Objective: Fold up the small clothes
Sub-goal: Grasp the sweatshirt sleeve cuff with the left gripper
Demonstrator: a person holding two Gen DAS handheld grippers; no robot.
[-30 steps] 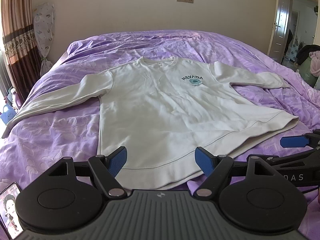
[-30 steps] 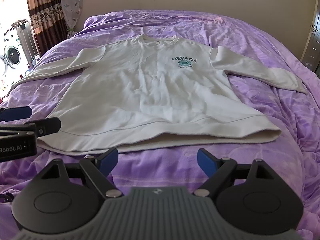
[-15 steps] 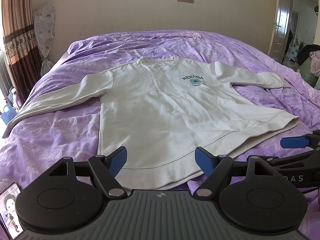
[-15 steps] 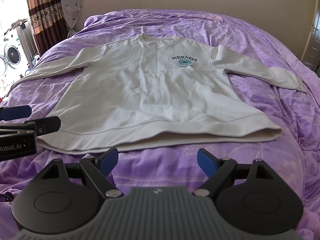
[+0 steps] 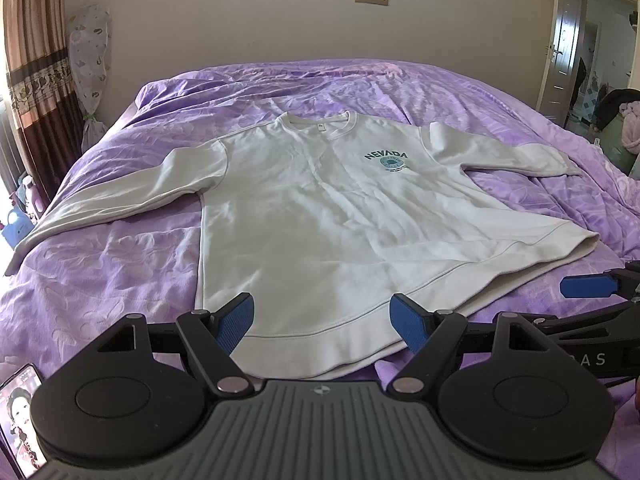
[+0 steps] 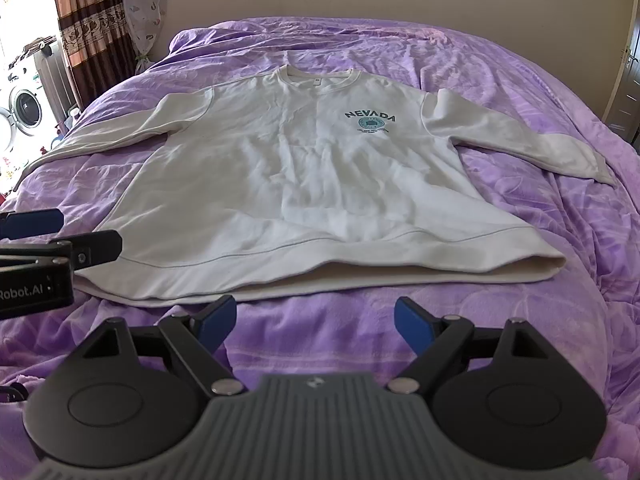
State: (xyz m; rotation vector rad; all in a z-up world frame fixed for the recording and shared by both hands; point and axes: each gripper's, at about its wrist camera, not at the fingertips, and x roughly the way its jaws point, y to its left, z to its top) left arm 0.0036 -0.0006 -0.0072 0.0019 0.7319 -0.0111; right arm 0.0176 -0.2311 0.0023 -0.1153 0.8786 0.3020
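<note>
A white long-sleeved sweatshirt with a green NEVADA print lies flat, front up, on the purple bed, sleeves spread to both sides; it also shows in the right wrist view. My left gripper is open and empty, hovering over the near hem at its left part. My right gripper is open and empty, just short of the hem, over bare bedspread. Each gripper shows at the edge of the other's view: the right gripper, the left gripper.
The purple bedspread covers the whole bed. A phone lies at the near left corner. Curtains hang at the left, a washing machine stands beyond them, and a door opens at the right.
Hardly anything: the right gripper has drifted slightly, so the left gripper sits a touch lower in its view. The sweatshirt has not moved.
</note>
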